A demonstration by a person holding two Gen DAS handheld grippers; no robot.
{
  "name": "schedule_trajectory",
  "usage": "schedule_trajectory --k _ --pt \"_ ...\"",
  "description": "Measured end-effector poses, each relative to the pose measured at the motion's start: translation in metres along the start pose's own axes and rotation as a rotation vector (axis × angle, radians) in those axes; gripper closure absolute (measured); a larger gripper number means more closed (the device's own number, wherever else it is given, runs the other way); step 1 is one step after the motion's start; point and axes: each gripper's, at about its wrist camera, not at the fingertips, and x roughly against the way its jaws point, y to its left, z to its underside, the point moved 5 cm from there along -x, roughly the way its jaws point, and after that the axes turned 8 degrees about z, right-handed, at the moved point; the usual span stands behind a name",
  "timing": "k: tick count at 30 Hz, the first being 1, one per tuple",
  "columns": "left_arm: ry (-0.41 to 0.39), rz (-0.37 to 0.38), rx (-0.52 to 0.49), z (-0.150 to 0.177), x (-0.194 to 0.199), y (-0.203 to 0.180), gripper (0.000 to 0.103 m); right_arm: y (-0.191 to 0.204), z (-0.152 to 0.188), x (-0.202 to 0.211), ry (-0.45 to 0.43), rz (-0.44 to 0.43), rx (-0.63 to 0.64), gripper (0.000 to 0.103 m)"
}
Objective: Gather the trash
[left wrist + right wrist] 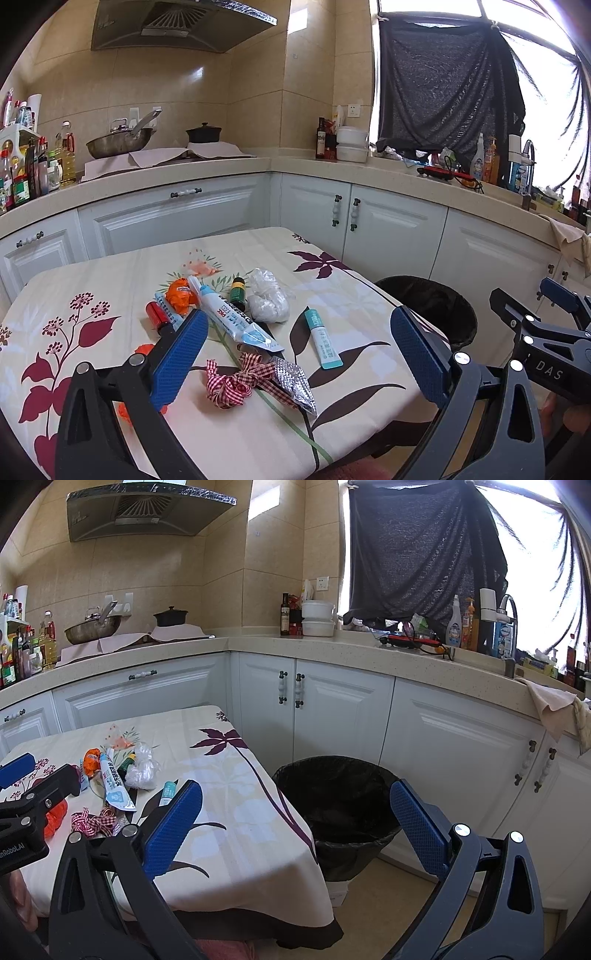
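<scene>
Floral cloth covers the tabletop [110, 273], on which the refuse lies in one loose cluster. Left gripper [299, 350]: jaws spread wide, holding nothing, blue pads bare. Between these jaws, near the left one, lie a red-checked ribbon [236, 380] and a crumpled foil wrapper [295, 384], touching each other. Just beyond them lies a long white tube [236, 317], and nearer the right jaw a small teal tube [323, 341], apart from the rest. Beyond the left jaw's tip are a red cylinder [157, 314], a crumpled orange wrapper [181, 295], a small dark bottle with a yellow band [238, 291] and a bundle of clear plastic [267, 295]. An orange scrap [123, 411] shows partly hidden behind the left jaw.

Right gripper [295, 819]: jaws likewise wide apart and empty. A black-lined bin [332, 775] stands on the floor between these jaws, just beside the tabletop edge. The refuse cluster lies beyond and outside the left jaw of this gripper.
</scene>
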Motion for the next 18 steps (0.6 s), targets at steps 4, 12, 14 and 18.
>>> schedule_trajectory --k 4,12,14,18 --pt "0.002 0.0 0.002 0.0001 0.0001 0.0 0.007 -0.0002 -0.0008 -0.0006 0.0 0.002 0.003 0.004" --pt "0.006 -0.007 0.003 0.0011 -0.0006 0.0007 0.007 0.0009 -0.0006 -0.0005 0.0 0.003 0.004 0.004" --pt "0.006 -0.008 0.003 0.0011 -0.0007 0.0009 0.007 0.0009 -0.0008 -0.0007 0.0 0.004 0.005 0.004" --pt "0.006 -0.008 0.003 0.0015 -0.0003 0.0012 0.007 0.0007 -0.0006 -0.0008 0.0 0.003 0.005 0.004"
